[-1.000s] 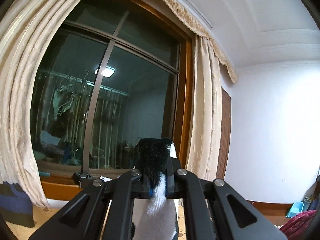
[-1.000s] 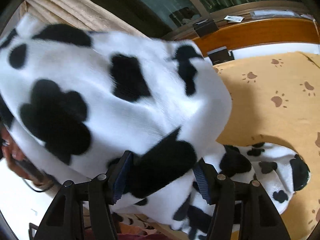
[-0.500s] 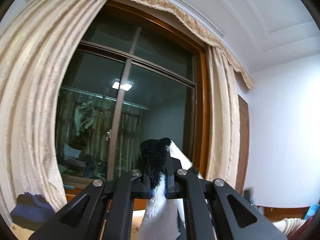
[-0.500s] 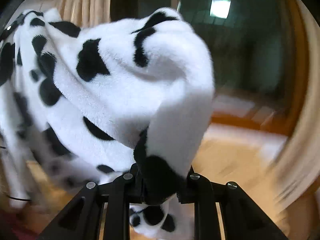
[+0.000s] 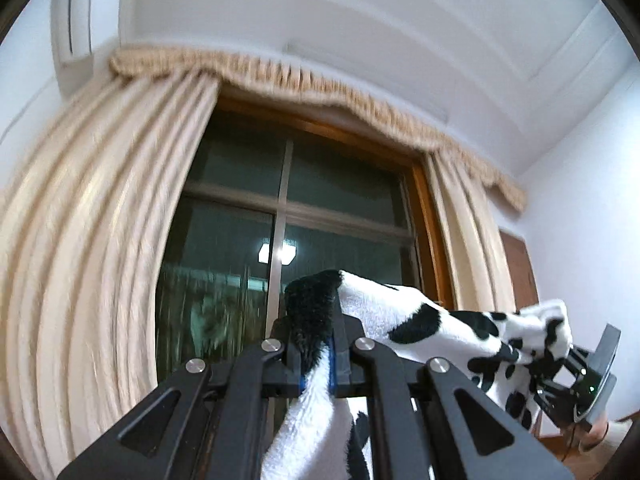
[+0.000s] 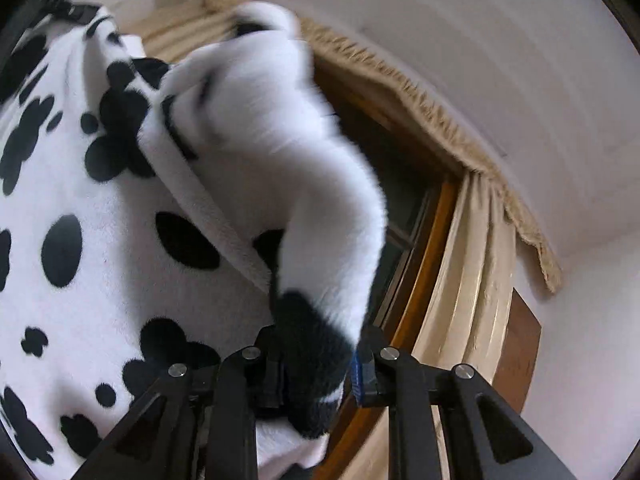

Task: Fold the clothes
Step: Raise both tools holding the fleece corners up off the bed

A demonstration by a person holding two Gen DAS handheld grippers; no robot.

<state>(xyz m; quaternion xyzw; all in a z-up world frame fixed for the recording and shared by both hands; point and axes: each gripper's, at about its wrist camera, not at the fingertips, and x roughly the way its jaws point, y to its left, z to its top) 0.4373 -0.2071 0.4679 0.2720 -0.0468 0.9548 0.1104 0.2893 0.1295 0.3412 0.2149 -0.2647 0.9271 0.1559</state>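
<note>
Left gripper [image 5: 315, 354] pinches black-spotted fleece garment [image 5: 404, 326] before window [image 5: 304, 216]; right gripper [image 6: 318, 364] clamps fleece too, stretched between, curtain [image 5: 92, 248] flanking window.

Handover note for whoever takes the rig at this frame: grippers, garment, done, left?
Left gripper: shut on a black patch of the cow-print fleece garment.
Right gripper: shut on another black patch.
The garment is held up in the air in front of the window, stretched between the two grippers.
Done: both edges gripped, garment raised.
Left: lay it flat and make the folds; none visible yet.
</note>
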